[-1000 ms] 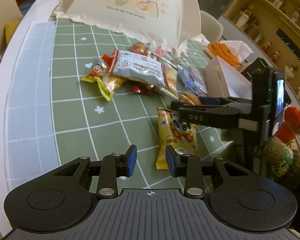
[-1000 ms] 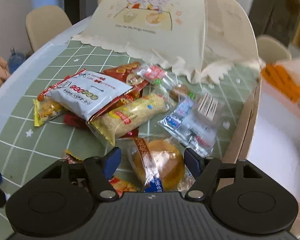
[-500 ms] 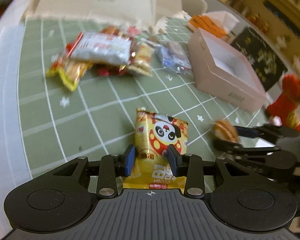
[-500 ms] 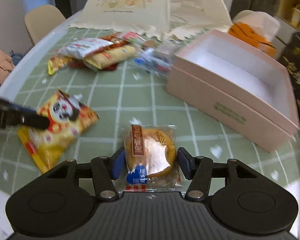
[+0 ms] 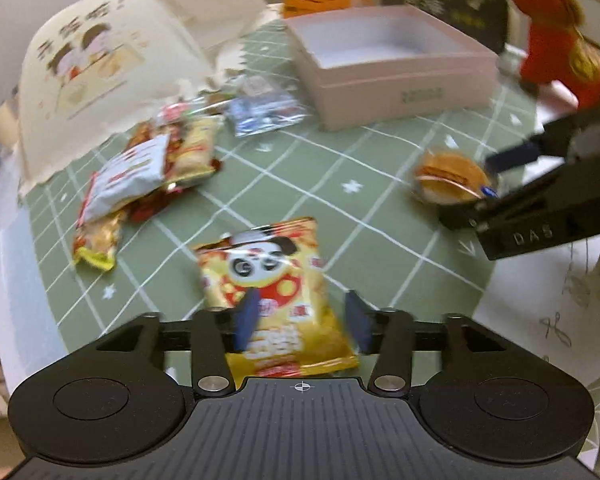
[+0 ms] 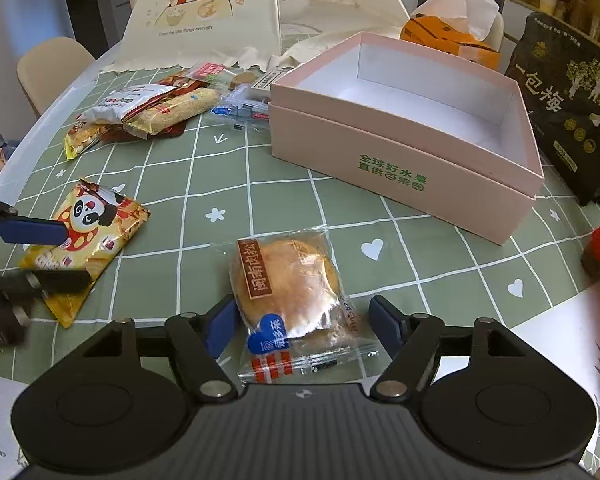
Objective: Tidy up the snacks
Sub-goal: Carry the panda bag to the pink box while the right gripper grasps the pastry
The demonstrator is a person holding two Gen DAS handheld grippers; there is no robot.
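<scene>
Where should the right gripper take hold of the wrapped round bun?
Across the clear-wrapped round bun at its widest middle, coming down from above, one pad on each side. It lies flat on the green checked tablecloth, and the loose wrapper ends would slip.

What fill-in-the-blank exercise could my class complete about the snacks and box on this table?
1. The yellow snack packet between the left hand-held gripper fingers shows a cartoon ____.
2. The open pink box holds ____ snacks so far.
3. The round wrapped pastry lies between the fingers of the ____ hand-held gripper.
4. The tablecloth is ____ with white grid lines.

Missing words: panda; no; right; green
</scene>
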